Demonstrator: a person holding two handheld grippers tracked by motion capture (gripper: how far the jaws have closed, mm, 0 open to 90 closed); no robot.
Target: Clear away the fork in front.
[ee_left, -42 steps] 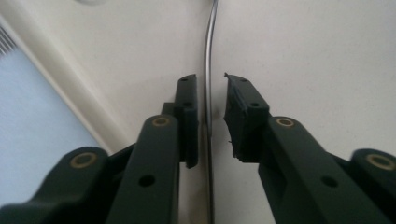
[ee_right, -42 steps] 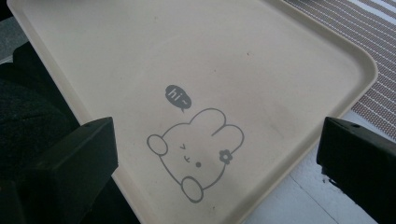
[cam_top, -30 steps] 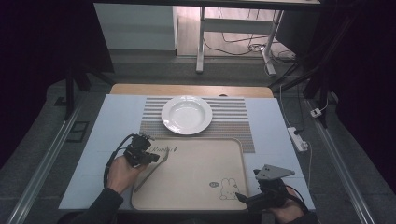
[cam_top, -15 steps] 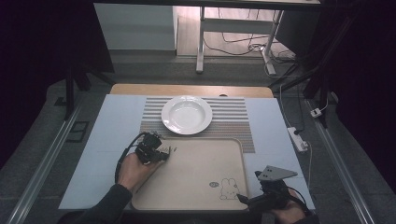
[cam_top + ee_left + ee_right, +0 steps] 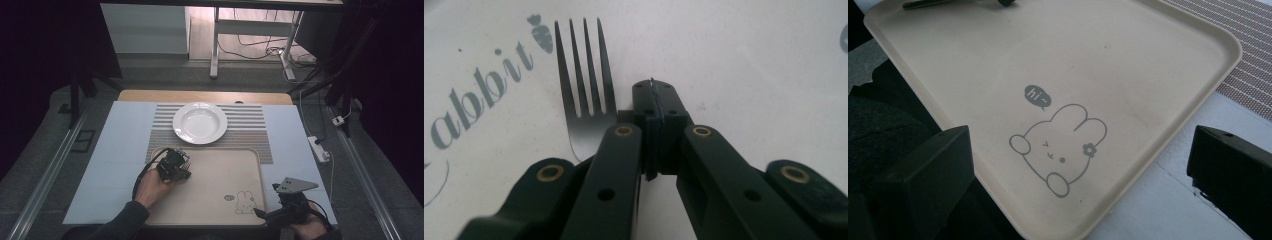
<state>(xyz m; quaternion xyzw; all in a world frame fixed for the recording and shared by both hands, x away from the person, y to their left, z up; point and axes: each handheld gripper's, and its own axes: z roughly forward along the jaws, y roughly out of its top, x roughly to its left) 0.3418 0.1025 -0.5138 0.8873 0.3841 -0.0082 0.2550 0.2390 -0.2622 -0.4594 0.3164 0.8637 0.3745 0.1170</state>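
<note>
Under the left claw (image 5: 656,107), clenched on a fork (image 5: 584,100), lies the tray (image 5: 220,200). The right claw (image 5: 1088,165) waits released. The plate (image 5: 200,122) beyond seems not yet reached.

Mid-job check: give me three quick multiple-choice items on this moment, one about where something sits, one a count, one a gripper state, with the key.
1. Where is the white plate?
A. on the striped mat
B. on the beige tray
C. on the floor

2. How many tines has the fork?
A. two
B. three
C. four

3. How is the right gripper?
A. shut on the fork
B. open
C. shut on the plate

Key: 1 A, the high view shows it on the mat beyond the tray. 2 C, four tines show in the left gripper view. 3 B, its fingers stand wide apart in the right gripper view, nothing between them.
</note>
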